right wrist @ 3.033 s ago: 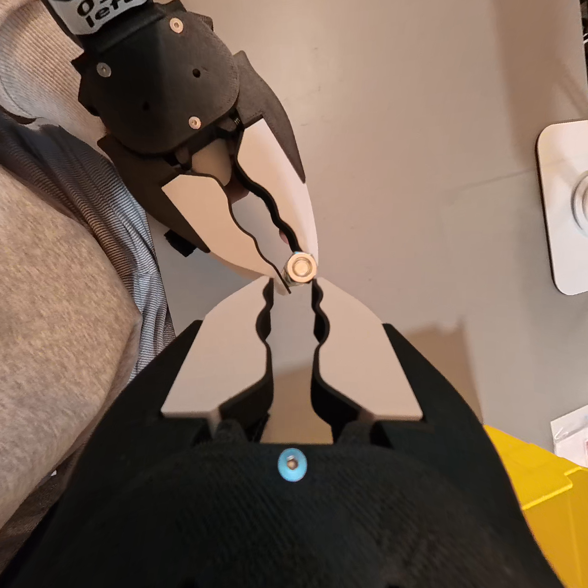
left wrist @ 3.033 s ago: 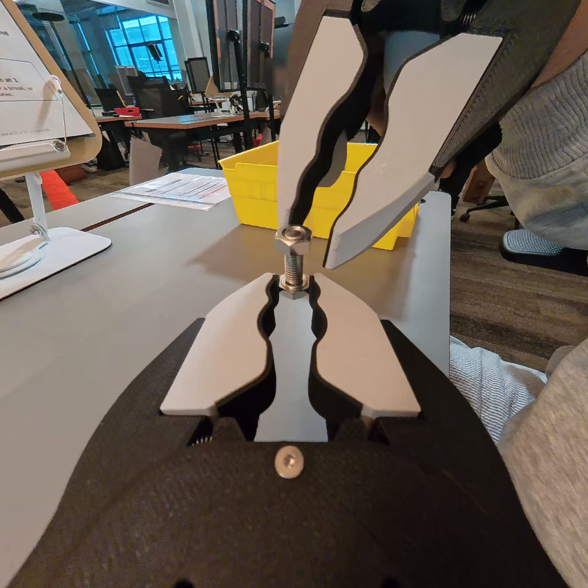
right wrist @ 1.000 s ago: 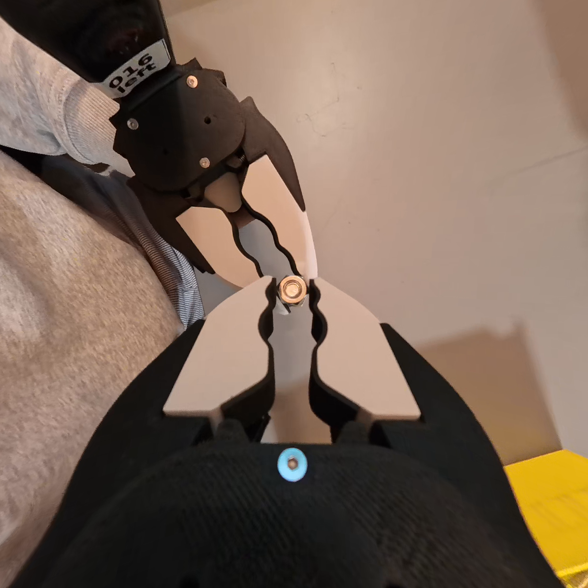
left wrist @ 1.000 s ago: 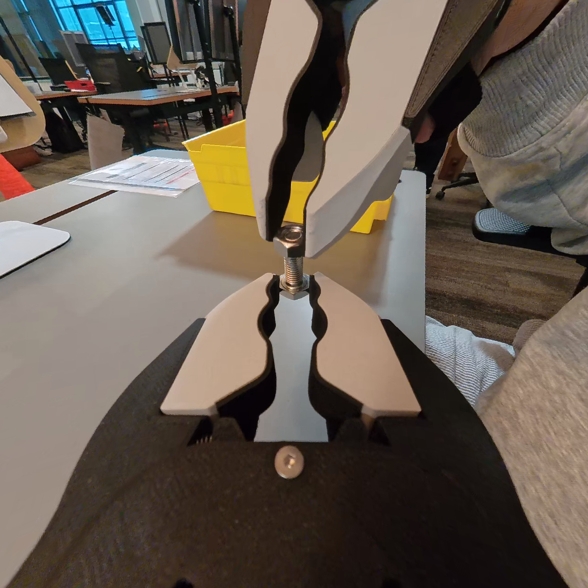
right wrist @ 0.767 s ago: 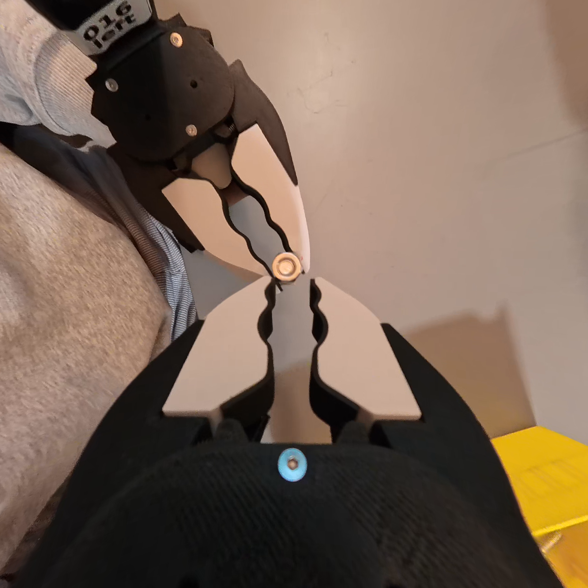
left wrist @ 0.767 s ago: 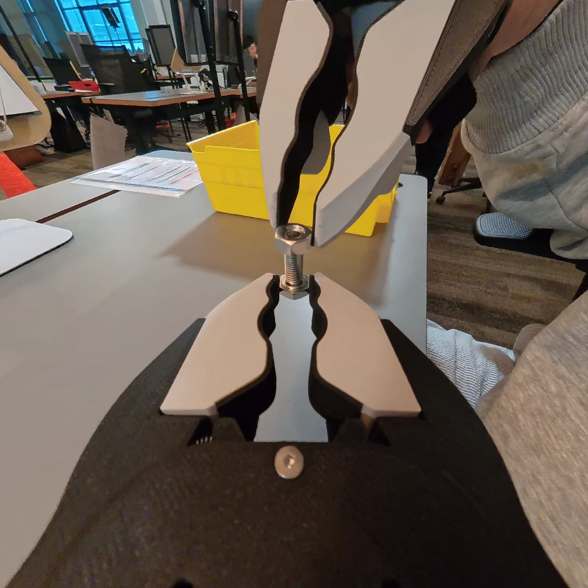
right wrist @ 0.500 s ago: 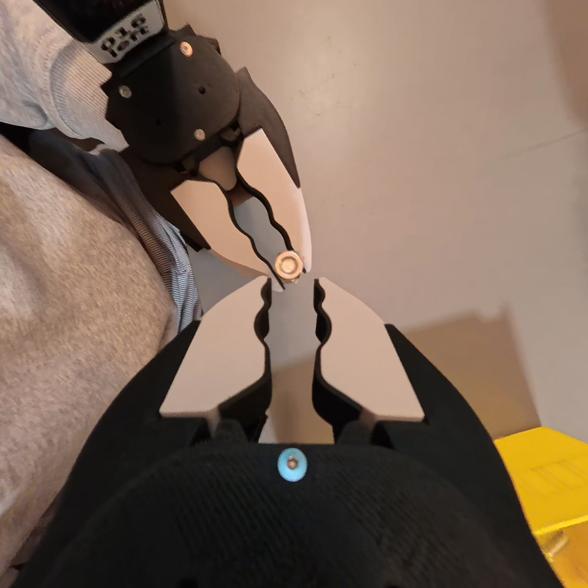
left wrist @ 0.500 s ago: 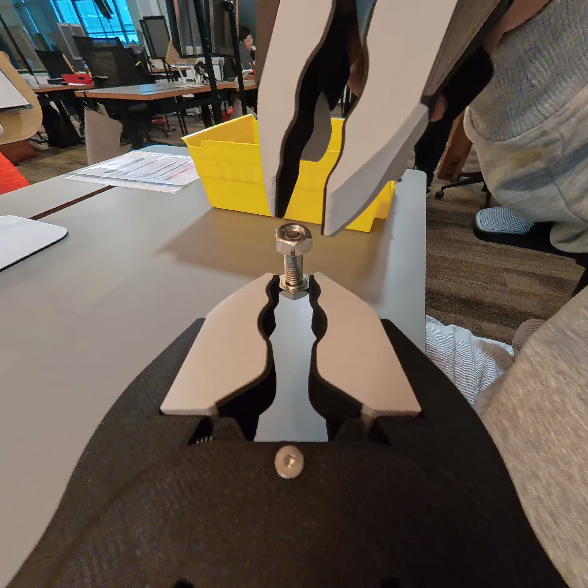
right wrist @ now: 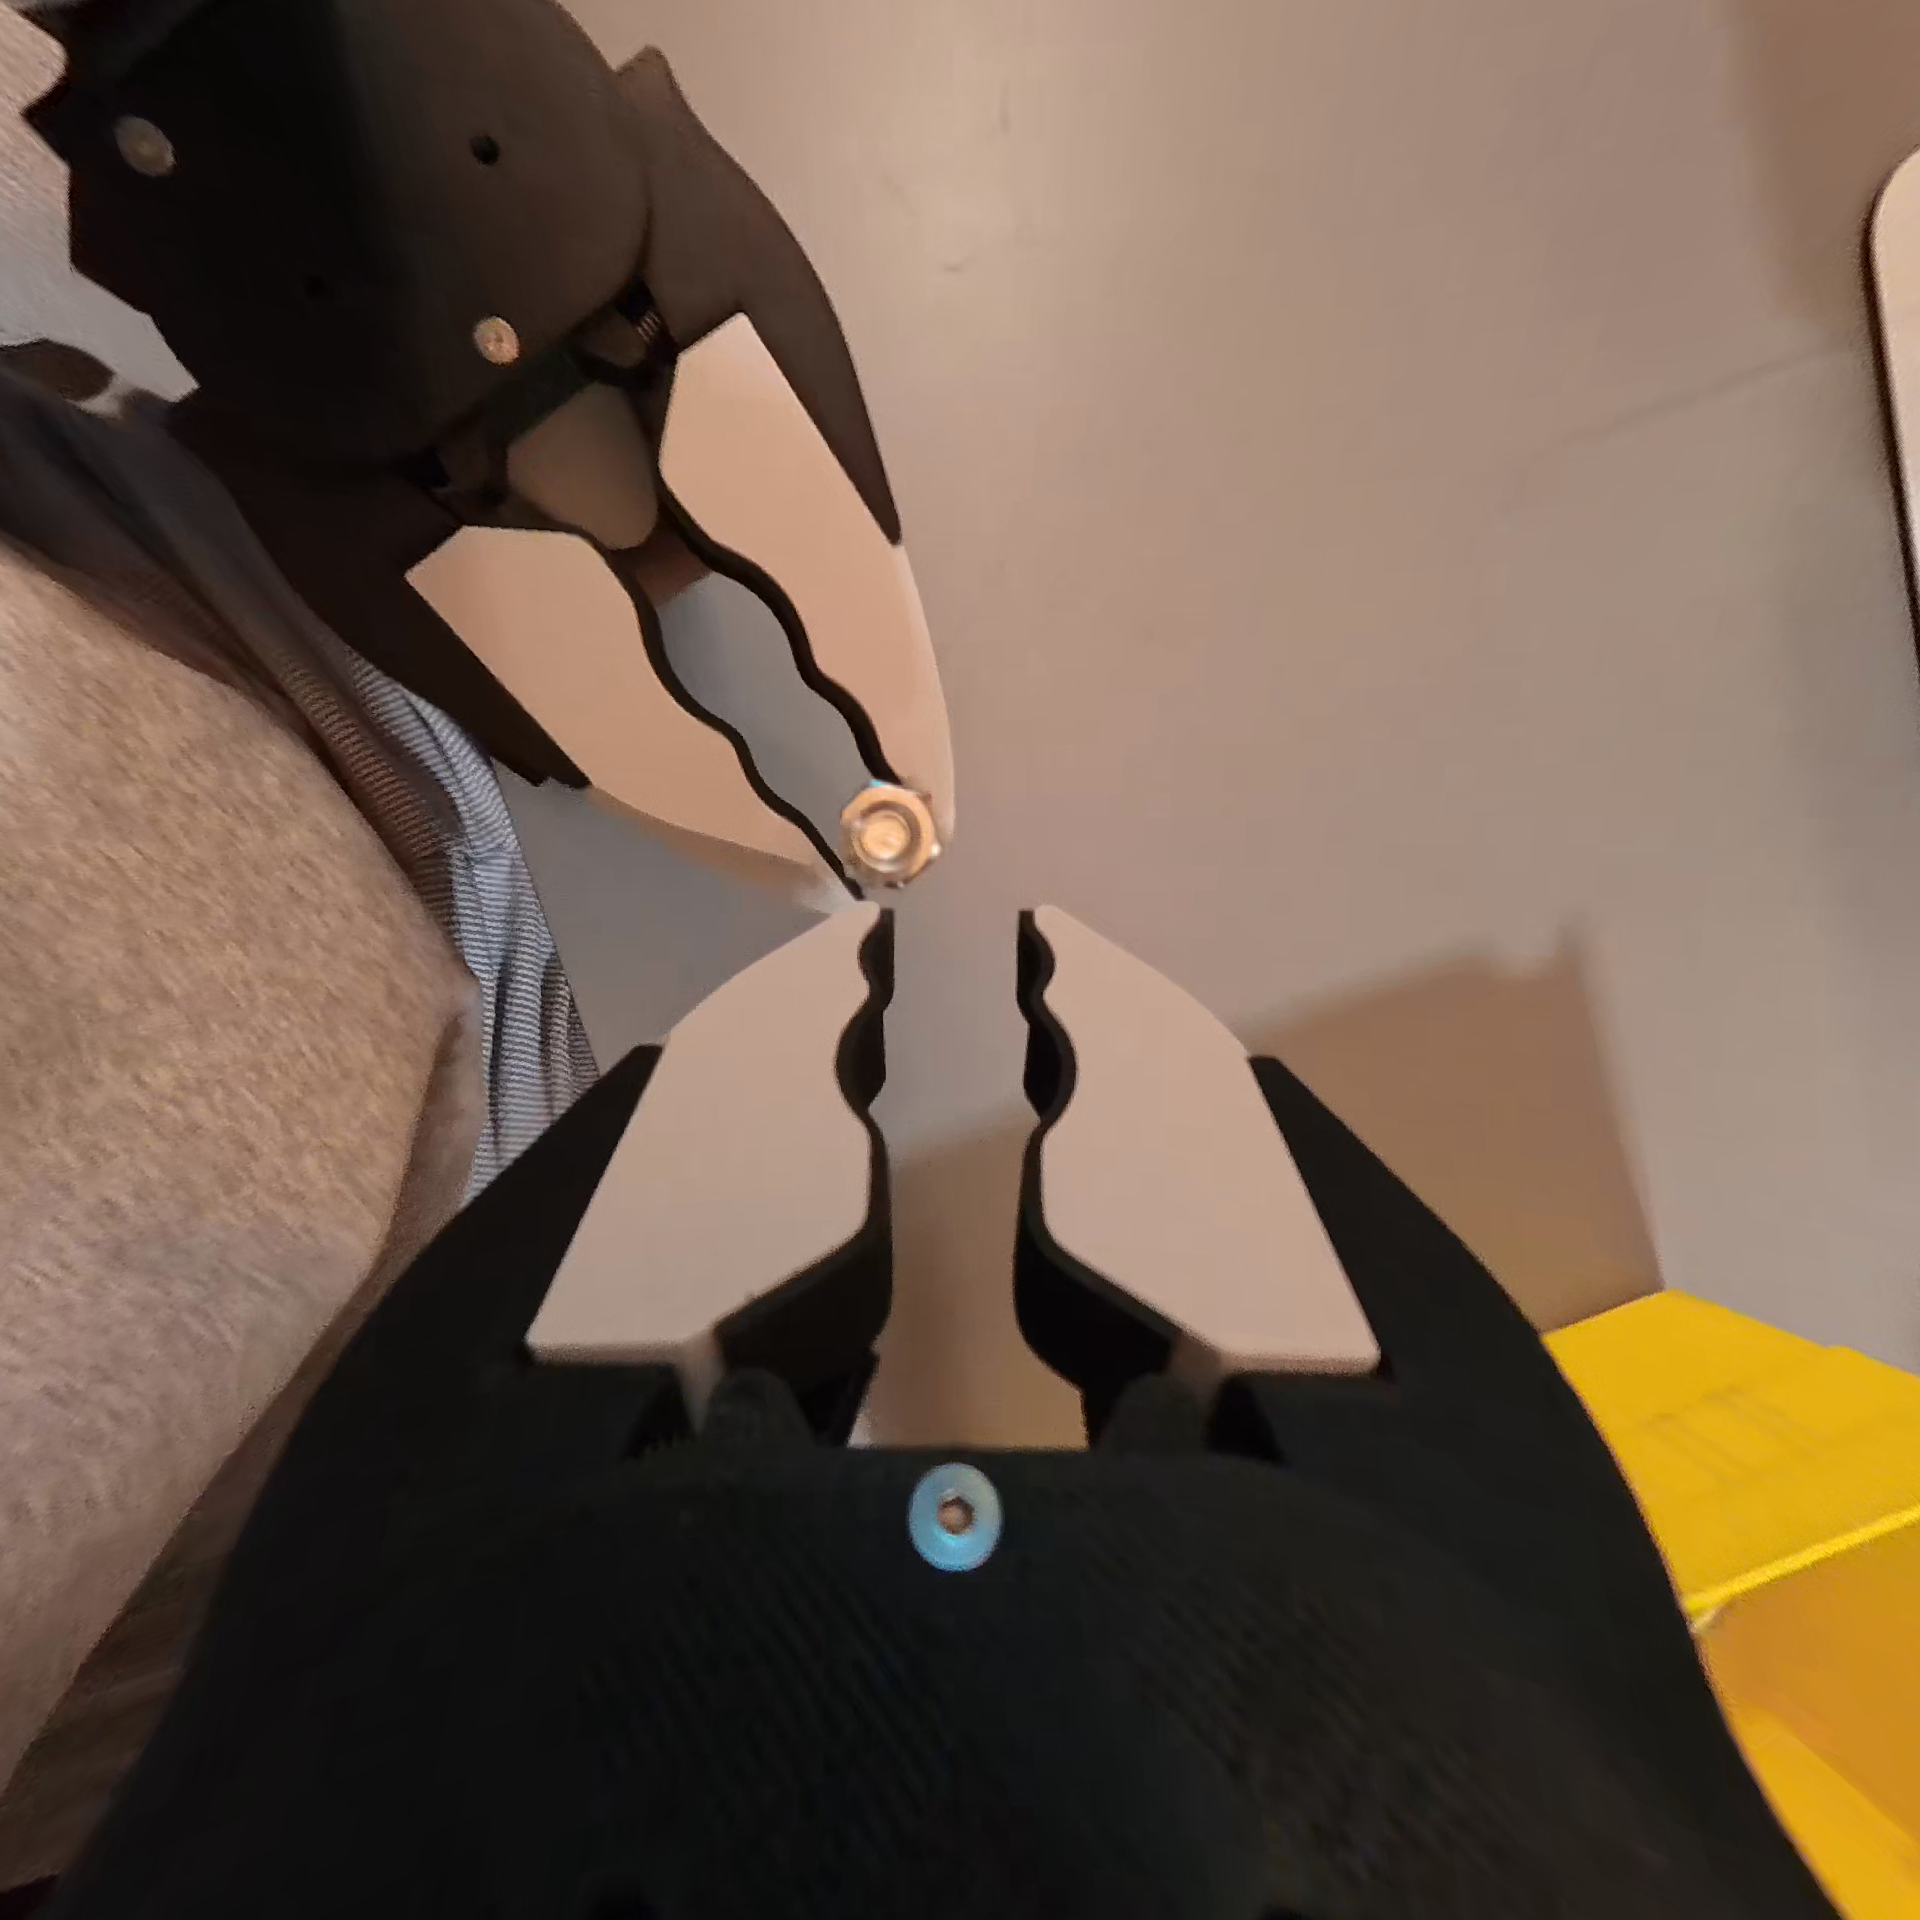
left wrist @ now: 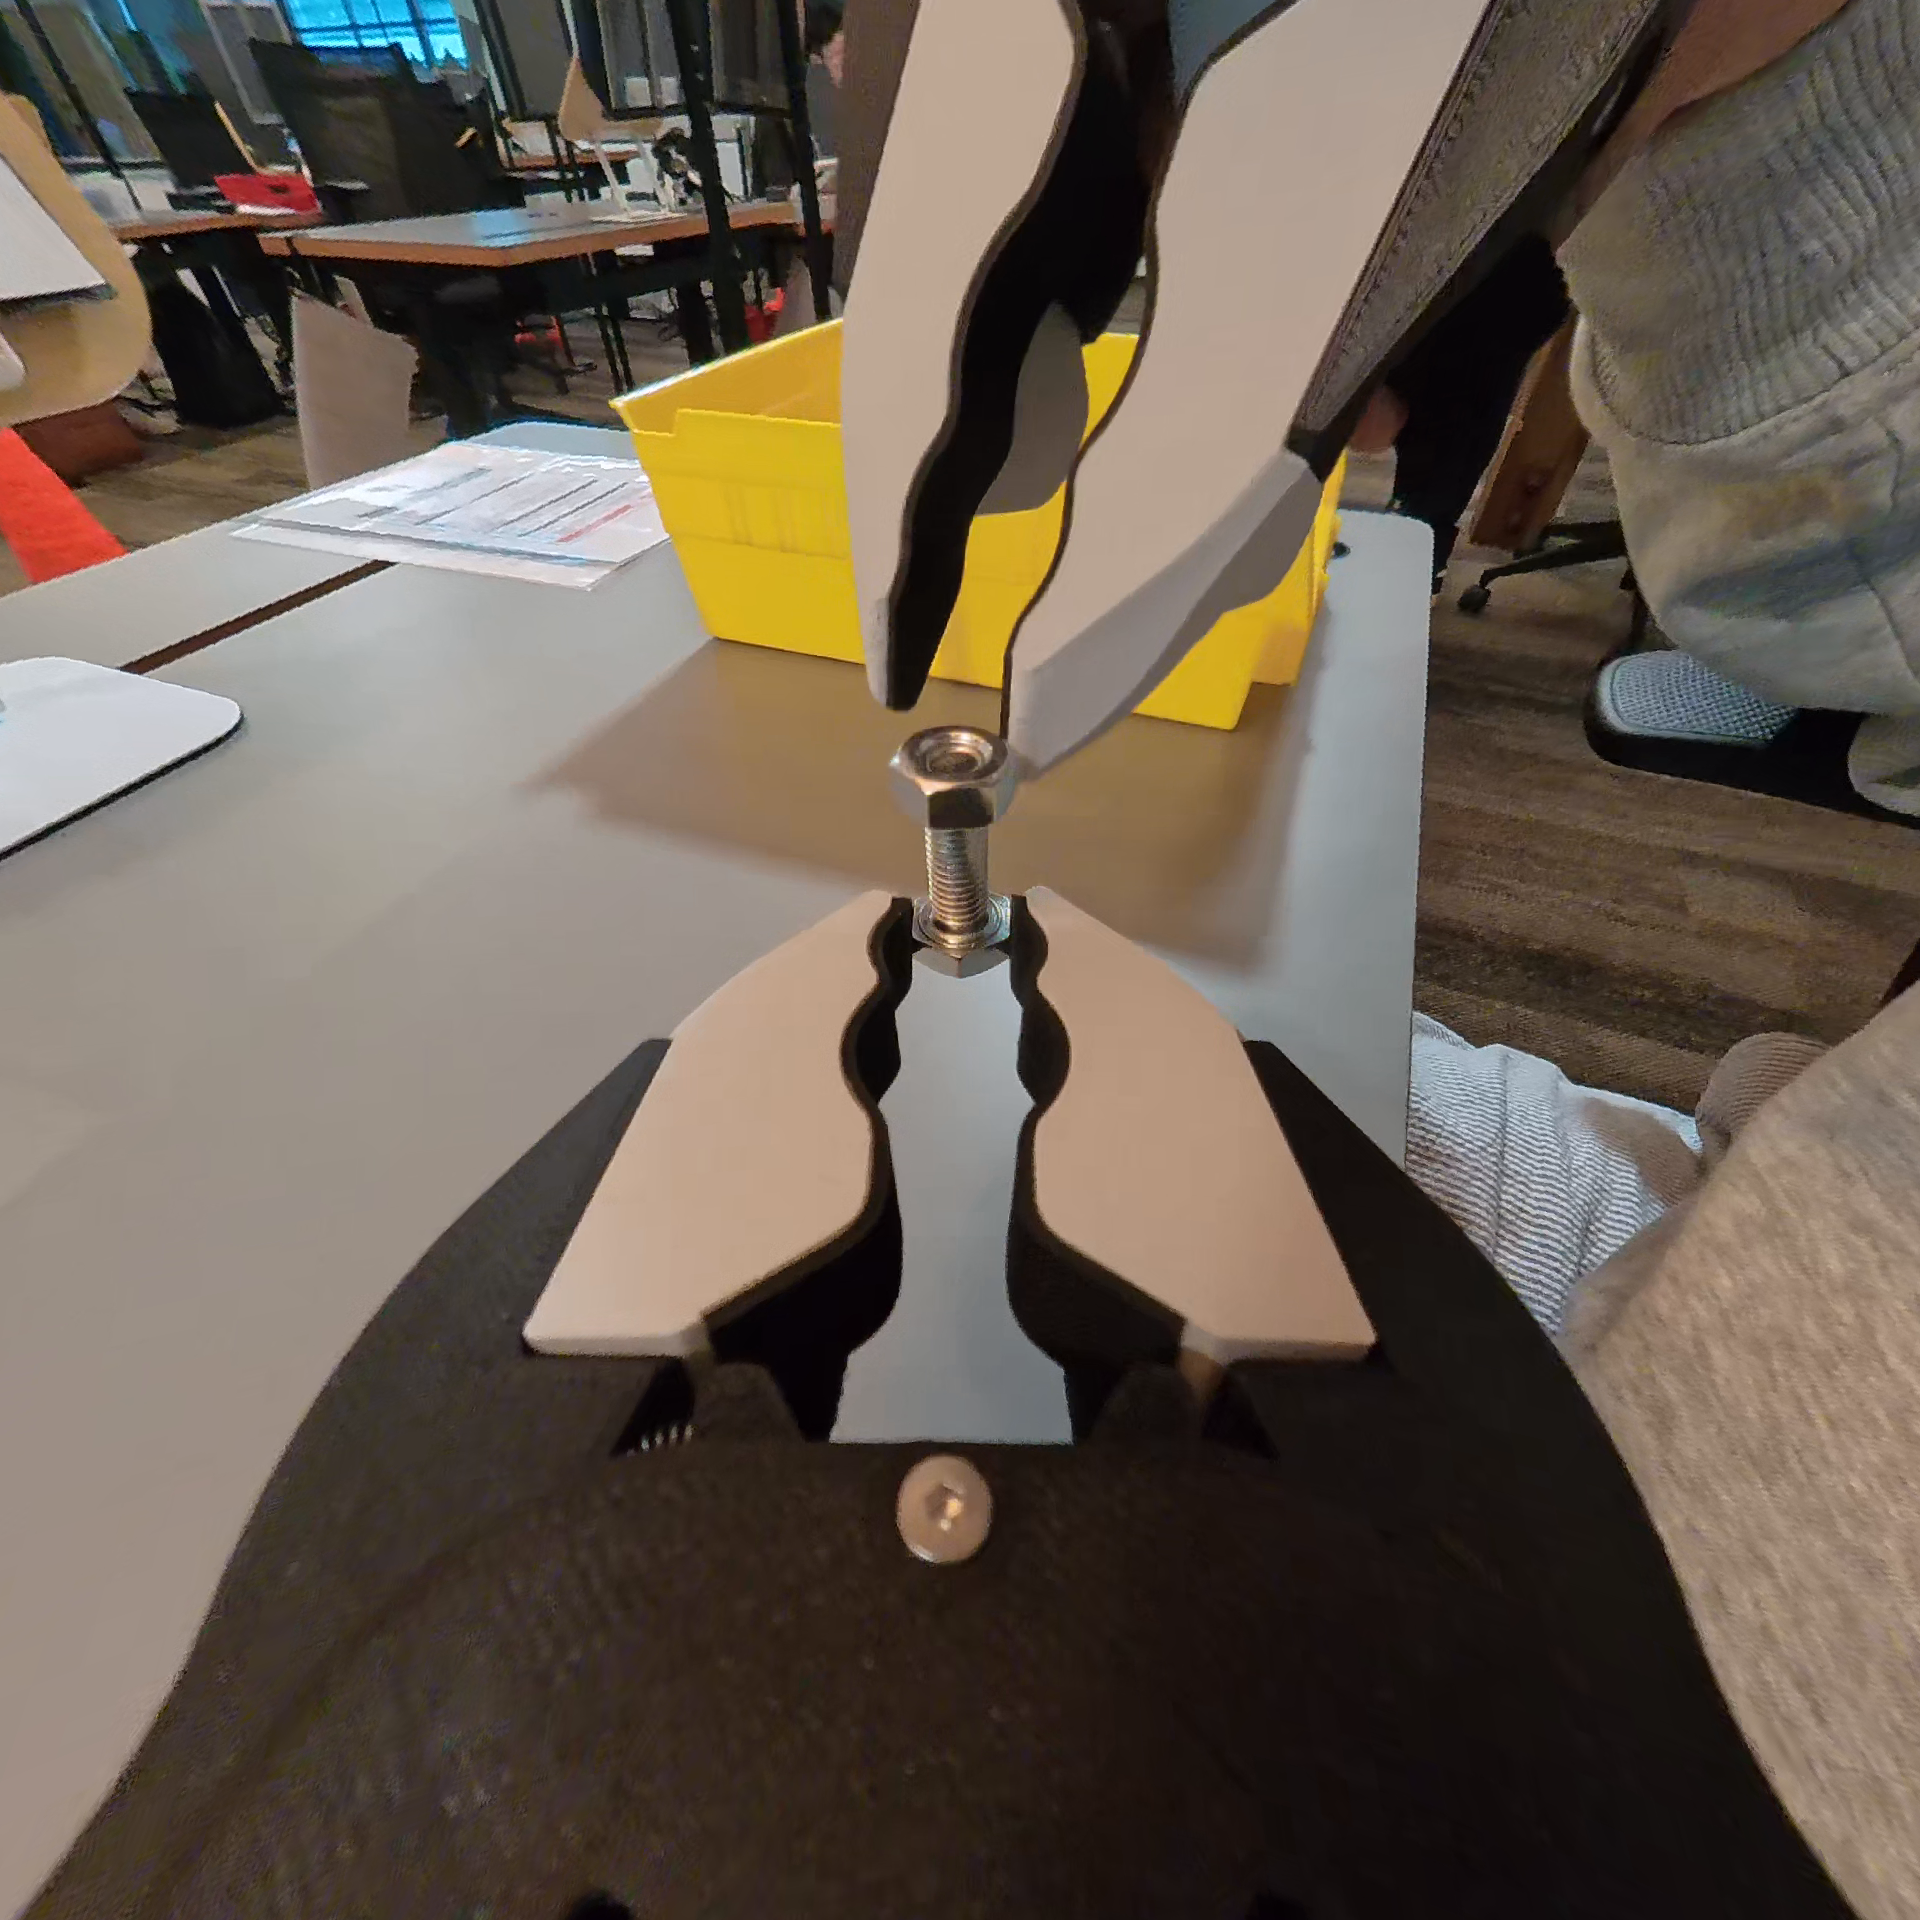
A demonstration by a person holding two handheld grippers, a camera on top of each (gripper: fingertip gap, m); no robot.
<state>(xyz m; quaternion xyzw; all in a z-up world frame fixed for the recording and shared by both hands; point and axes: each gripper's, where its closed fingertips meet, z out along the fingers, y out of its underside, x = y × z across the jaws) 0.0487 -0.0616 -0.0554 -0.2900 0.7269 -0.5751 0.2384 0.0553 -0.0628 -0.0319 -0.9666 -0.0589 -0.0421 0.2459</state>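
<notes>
Currently, bench notes:
Left gripper: tips closed on the hex head at the bottom of a steel bolt; the grip sits only at the very ends of the fingers.
Bolt: stands upright above the grey table, held clear of it, long axis vertical, threaded end pointing up.
Nut: sits on the top of the thread, flat face up; in the right wrist view it shows end-on as a bright ring.
Right gripper: hangs point-down just above the nut, fingers parted with a gap a little wider than the nut, holding nothing; one tip looks close to a nut corner, contact not certain.
Surroundings: yellow bin behind, printed sheets to the left of the bin, white pad at the table's left, person's grey sleeve at right.
Risk: I judge the pinch shallow, so a sideways push from above could tip the bolt or pop it free.
Risk: a descent off the bolt's axis could knock the nut askew on the thread.
</notes>
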